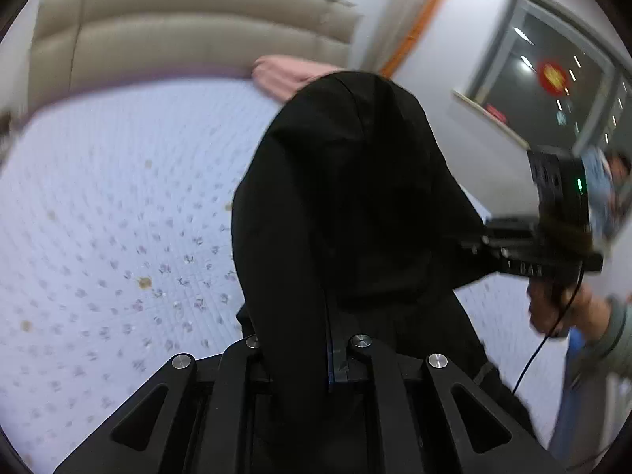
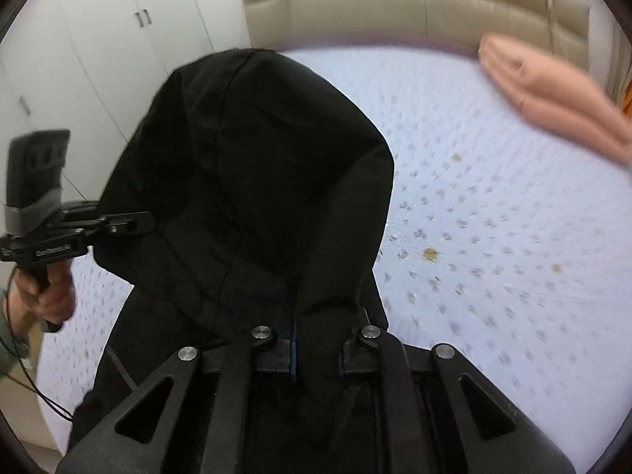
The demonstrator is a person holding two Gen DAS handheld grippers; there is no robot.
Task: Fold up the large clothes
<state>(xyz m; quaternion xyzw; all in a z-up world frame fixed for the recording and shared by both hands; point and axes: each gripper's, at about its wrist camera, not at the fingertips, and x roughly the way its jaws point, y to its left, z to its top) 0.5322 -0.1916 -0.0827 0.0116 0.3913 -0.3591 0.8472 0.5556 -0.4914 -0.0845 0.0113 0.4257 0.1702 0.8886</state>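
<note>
**Two grippers, one black garment lifted off the bed**

Both grippers are clenched on the same black garment (image 1: 347, 197), which hangs in a draped hump above the bed (image 1: 118, 197). In the left wrist view the left gripper (image 1: 335, 371) has its jaws pressed together on a fold of the cloth, and the fabric rises away from the fingertips and falls over them. The right wrist view shows the same for the right gripper (image 2: 316, 359), with cloth bunched between and over its jaws.

The step in hand looks like raising and spreading the garment so it can be laid flat. To do it well, the two hands should pull apart evenly until the cloth hangs taut between them, keeping both pinches firm so no edge slips. The garment should then come down on the open, patterned part of the bed, away from the pink cloth (image 2: 553, 106) that lies near the beige headboard (image 2: 395, 8).

Relative to the bed, the garment is off it at the grippers; whether its lower hem touches the mattress cannot be told.
</note>
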